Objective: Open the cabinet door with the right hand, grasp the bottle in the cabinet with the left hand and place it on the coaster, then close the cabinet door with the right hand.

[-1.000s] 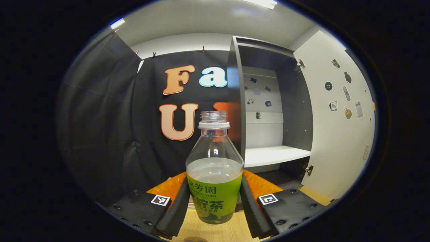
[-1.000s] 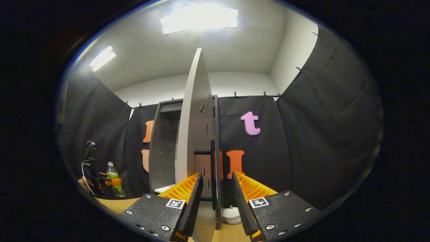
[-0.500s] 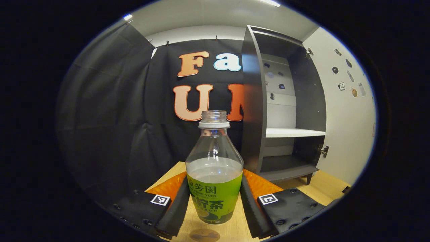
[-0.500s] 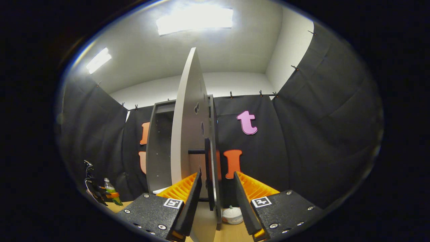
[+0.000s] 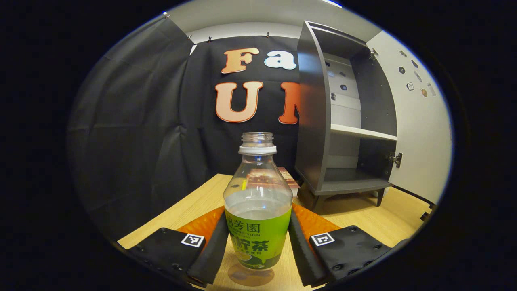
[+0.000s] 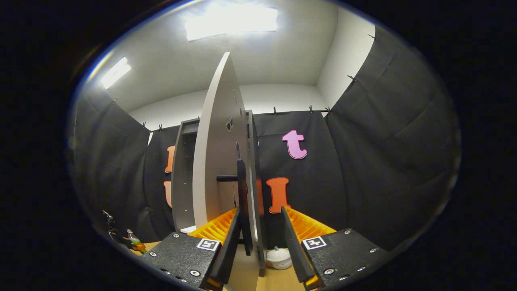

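Just above the table [image 5: 194, 202], the left gripper [image 5: 258, 242] is clamped on the uncapped, part-full bottle [image 5: 257, 210] at its labelled belly, likely light, slick and spillable, while the right gripper [image 6: 258, 246] stands apart around the cabinet door [image 6: 220, 161] handle [image 6: 241, 202].

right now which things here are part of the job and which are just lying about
Part of the job: bottle in the left gripper, coaster under it, cabinet, its open door, right gripper.

Lying about: box beside the cabinet, small white pot.
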`<control>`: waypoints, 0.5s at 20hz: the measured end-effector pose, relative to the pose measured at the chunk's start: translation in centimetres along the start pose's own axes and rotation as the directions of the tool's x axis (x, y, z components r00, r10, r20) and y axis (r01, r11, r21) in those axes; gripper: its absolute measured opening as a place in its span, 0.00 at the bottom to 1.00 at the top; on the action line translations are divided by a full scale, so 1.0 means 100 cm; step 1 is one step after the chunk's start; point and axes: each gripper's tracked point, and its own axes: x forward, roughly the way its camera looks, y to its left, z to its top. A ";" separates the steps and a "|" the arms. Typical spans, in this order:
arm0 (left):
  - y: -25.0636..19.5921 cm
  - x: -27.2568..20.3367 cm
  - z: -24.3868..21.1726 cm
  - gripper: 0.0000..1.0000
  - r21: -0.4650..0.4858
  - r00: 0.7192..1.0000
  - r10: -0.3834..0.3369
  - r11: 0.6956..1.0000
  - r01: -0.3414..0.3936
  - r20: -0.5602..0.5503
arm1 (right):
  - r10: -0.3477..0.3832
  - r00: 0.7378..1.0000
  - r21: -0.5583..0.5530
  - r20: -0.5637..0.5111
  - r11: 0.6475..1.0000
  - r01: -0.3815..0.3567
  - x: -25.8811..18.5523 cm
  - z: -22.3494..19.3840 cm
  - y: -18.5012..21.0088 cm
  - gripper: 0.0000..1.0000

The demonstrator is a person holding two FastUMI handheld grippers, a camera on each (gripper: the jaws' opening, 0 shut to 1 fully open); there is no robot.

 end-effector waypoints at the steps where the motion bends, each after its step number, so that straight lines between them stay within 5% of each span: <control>1: 0.002 0.000 -0.008 0.81 -0.005 1.000 0.003 1.000 -0.003 -0.010 | 0.002 1.000 0.003 -0.001 1.000 -0.002 0.000 0.000 -0.001 0.60; 10: 0.007 -0.007 -0.050 0.81 0.031 1.000 0.004 1.000 -0.003 -0.022 | 0.010 1.000 -0.008 0.003 1.000 -0.010 0.000 0.001 -0.001 0.60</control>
